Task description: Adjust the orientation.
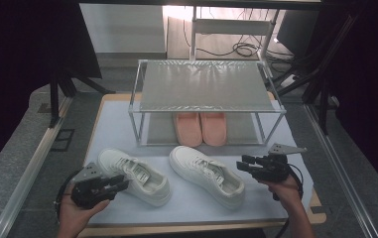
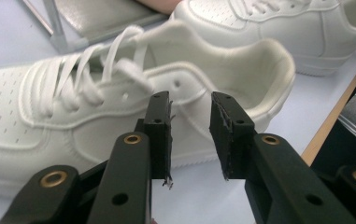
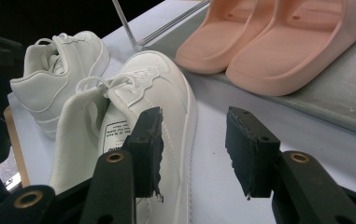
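Left white sneaker [image 1: 136, 174], before rack [image 1: 204, 99]: light, soft collar, stiff heel; grasp heel rim. Left hand-held gripper [image 1: 119, 185] jaws apart, empty; right hand-held gripper [image 1: 242, 164] likewise.

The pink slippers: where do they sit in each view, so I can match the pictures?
High view: pink slippers at centre, on the rack's lower shelf.
Left gripper view: just a pink sliver at the top edge, above the sneakers.
Right gripper view: upper right, on the grey shelf.
Shared landmark: the sneaker by the right hand.
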A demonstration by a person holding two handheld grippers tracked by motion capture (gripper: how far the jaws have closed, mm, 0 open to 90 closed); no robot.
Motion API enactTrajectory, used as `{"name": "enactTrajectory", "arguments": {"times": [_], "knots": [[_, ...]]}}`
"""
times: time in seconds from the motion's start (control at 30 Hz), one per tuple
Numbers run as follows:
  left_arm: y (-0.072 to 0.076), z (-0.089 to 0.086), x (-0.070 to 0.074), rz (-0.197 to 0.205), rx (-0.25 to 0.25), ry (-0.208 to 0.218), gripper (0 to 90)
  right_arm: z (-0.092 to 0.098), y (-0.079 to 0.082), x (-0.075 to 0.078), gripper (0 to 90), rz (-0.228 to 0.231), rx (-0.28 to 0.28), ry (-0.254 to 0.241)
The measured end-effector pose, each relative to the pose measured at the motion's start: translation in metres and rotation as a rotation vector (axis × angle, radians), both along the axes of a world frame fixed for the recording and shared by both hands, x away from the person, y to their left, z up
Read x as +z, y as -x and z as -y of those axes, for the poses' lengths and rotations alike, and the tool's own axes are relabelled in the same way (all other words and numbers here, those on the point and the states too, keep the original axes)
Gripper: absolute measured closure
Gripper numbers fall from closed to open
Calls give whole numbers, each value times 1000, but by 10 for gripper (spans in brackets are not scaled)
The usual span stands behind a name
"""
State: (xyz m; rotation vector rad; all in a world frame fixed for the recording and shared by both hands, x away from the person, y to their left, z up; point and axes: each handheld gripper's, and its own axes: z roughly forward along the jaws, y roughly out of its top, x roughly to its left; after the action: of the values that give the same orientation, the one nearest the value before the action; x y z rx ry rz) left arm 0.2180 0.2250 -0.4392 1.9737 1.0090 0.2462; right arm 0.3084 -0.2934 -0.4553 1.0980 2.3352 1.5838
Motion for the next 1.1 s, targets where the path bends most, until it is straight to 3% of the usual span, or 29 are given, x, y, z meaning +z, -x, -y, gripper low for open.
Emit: {"name": "enactTrajectory", "arguments": {"times": [0.23,0.37,0.47,0.7,0.83,0.93,1.1], "knots": [[-6,20,11,14,-52,-1,666,2,0,0,564,-3,-3,0],[-14,30,14,-2,-69,-1,841,1,0,-1,564,-3,-1,2],[-18,40,14,-15,-98,-9,896,2,0,-1,564,-4,-1,1],[-33,69,1,-82,-183,-73,900,2,0,-1,564,-3,-3,0],[-38,81,-5,-110,-223,-87,900,3,0,-2,563,-4,-4,-2],[-41,86,-5,-111,-221,-94,900,4,0,-2,563,-8,-8,1],[-45,86,-8,-134,-222,-72,900,4,0,-2,563,-7,-13,0]]}}
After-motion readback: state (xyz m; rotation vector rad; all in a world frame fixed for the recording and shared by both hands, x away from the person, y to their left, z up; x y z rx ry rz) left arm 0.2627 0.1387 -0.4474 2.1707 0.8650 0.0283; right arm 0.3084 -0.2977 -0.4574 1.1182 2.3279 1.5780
